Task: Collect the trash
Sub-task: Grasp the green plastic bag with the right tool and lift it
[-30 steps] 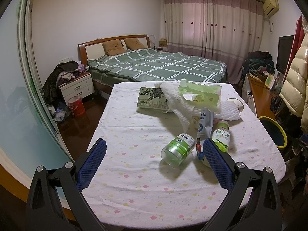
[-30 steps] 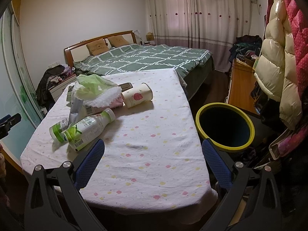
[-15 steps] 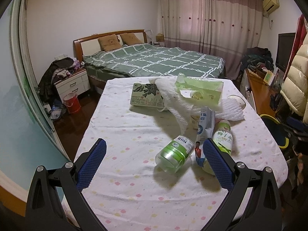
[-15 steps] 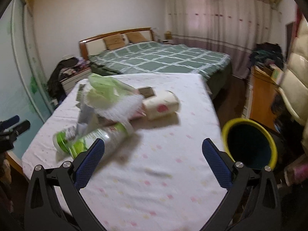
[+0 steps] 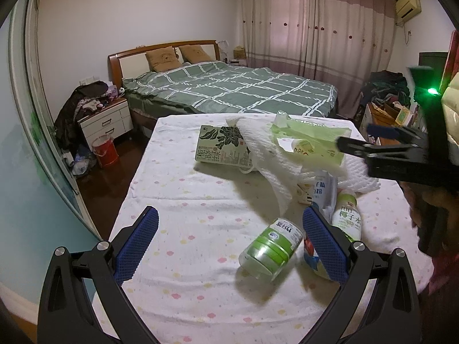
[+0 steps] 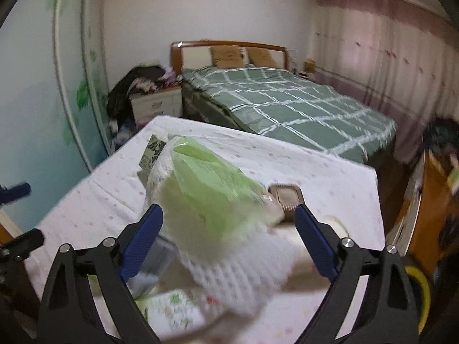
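Observation:
Trash lies in a heap on the dotted white tablecloth (image 5: 178, 200): a green plastic wrapper (image 5: 309, 140) on white foam netting (image 5: 266, 154), a dark green printed box (image 5: 221, 147), a lying green jar (image 5: 271, 250), a white-green bottle (image 5: 347, 220) and a blue-white pouch (image 5: 325, 189). My left gripper (image 5: 229, 243) is open above the near table, left of the jar. My right gripper (image 6: 228, 240) is open, its blue fingers either side of the green wrapper (image 6: 212, 192) and foam netting (image 6: 232, 261), not closed on them. It also shows at the right of the left wrist view (image 5: 370, 143).
A yellow-rimmed dark bin (image 6: 417, 286) stands on the floor right of the table. A bed with a green checked cover (image 5: 229, 91) lies beyond the table. A nightstand (image 5: 106, 120) and red bucket (image 5: 104, 150) stand at the left. A small tan container (image 6: 287, 200) lies behind the wrapper.
My right gripper has swung left from over the bin side and come in low over the trash heap. My left gripper has edged forward and slightly left over the table.

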Motion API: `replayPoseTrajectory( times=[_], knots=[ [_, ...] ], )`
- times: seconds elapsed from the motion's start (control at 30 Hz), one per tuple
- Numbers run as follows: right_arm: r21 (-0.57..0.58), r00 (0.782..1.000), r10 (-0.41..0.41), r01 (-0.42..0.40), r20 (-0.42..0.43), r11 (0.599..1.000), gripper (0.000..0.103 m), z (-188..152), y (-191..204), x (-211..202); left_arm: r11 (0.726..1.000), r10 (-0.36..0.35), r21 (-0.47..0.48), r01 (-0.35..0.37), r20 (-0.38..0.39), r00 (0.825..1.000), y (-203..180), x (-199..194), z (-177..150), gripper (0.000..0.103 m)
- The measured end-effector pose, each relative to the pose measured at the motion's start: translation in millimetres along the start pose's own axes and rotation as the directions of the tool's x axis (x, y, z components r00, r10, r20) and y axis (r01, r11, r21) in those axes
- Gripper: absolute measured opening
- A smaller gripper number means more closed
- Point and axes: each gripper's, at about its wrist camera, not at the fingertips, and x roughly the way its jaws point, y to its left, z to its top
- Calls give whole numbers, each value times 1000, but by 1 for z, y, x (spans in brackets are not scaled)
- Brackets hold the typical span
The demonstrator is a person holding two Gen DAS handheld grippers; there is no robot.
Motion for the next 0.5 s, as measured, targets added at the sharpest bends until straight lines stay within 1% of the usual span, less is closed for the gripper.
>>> replayPoseTrajectory(
  times=[0.07,0.13,0.2,0.23,0.27,0.3,0.37,0.4,0.47,0.5],
  knots=[
    [-60,999,-25,23,-22,998,88,7,8,11,1000,-3,-2,3,1,1000,1,4,1,99],
    [-91,998,-32,27,-47,995,88,12,13,23,1000,-6,-6,6,1,1000,2,6,2,99],
    [-107,996,-40,31,-81,994,83,15,14,36,1000,-12,-12,12,-4,1000,4,10,2,99],
    [-113,994,-44,33,-96,993,78,16,14,41,1000,-16,-13,15,-6,1000,5,11,2,99],
    [-118,993,-50,37,-107,992,71,16,14,46,1000,-17,-12,17,-6,1000,5,12,1,99],
    [-120,992,-55,42,-112,992,67,15,15,50,1000,-17,-11,17,-8,1000,4,13,1,99],
    [-115,990,-67,53,-122,992,54,15,14,57,1000,-20,-10,20,-11,1000,5,15,1,99],
    [-108,990,-68,55,-122,993,50,15,12,58,1000,-20,-12,20,-13,1000,6,16,1,99],
    [-96,991,-70,59,-112,994,36,16,10,56,1000,-22,-16,21,-15,1000,9,18,1,99],
    [-82,993,-63,55,-100,995,34,17,7,53,1000,-22,-17,22,-16,1000,9,18,0,99]
  ],
)
